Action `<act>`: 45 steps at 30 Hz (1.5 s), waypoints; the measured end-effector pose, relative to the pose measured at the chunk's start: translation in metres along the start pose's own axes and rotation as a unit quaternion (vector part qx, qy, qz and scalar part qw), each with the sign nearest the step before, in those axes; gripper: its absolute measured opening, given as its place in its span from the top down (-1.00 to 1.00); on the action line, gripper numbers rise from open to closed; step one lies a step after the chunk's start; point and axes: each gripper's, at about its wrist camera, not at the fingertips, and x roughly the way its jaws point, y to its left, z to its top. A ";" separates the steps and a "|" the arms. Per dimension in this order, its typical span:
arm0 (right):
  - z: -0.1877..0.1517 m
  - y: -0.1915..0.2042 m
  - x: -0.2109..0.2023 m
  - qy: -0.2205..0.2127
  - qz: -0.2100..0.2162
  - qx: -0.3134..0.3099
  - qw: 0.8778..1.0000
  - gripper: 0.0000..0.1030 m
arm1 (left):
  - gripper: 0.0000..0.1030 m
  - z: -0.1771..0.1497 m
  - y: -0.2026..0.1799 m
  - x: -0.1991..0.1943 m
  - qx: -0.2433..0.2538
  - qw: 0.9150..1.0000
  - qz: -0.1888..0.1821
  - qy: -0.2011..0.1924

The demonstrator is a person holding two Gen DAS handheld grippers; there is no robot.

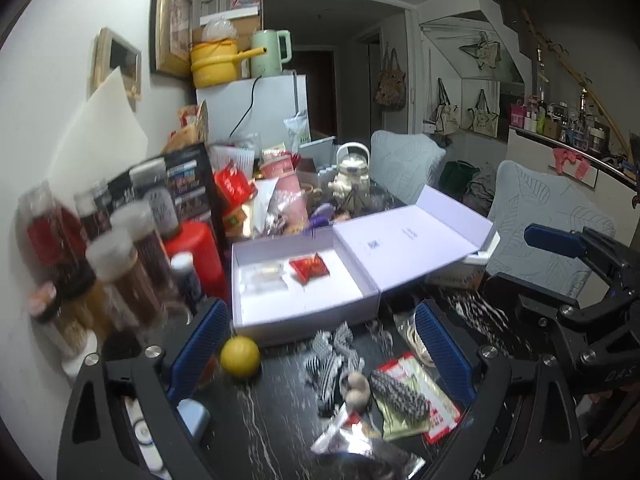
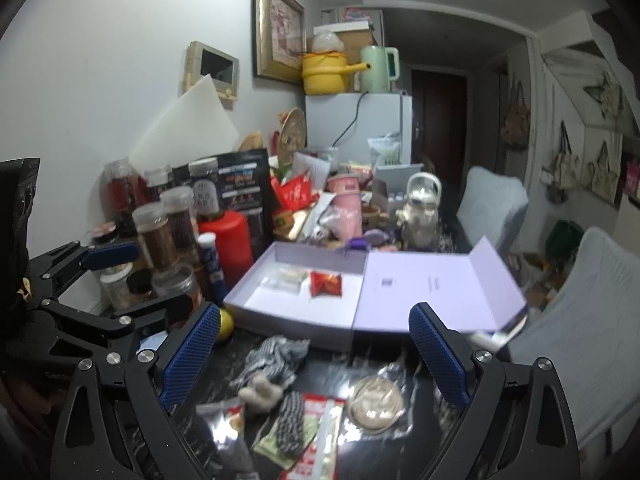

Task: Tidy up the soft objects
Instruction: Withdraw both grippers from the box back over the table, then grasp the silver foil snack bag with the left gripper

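Note:
An open lavender box [image 1: 260, 312] [image 2: 256, 300] sits on the dark marble table, holding a red snack packet [image 1: 310, 268] [image 2: 326, 283] and a clear packet [image 1: 266, 276] [image 2: 286, 279]. In front of it lie a black-and-white striped plush toy [image 1: 334, 354] [image 2: 276, 354], a red-and-green packet [image 1: 416, 404] [image 2: 320, 432], a silver foil packet [image 1: 360, 446] [image 2: 224, 420] and a clear bag with a round item [image 2: 374, 404]. My left gripper [image 1: 320, 354] is open and empty above the plush. My right gripper [image 2: 316, 360] is open and empty above the packets.
A yellow ball [image 1: 240, 356] [image 2: 224, 324] lies at the box's front left corner. Jars and bottles [image 1: 120, 256] [image 2: 168, 228] and a red canister [image 2: 232, 244] crowd the left. Clutter with a white teapot [image 1: 350, 174] stands behind. Grey chairs [image 1: 548, 220] stand on the right.

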 end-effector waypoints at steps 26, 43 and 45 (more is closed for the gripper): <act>-0.116 -0.009 0.028 0.104 -0.024 0.057 0.993 -0.85 | -0.87 -0.121 -0.015 0.055 -0.081 0.984 -0.044 0.153; -0.138 -0.034 0.028 0.125 -0.057 0.081 0.987 -0.85 | -0.87 -0.153 -0.025 0.109 -0.094 0.973 -0.032 0.209; -0.139 -0.035 0.029 0.127 -0.056 0.084 0.987 -0.85 | -0.63 -0.153 -0.024 0.109 -0.092 0.976 -0.032 0.196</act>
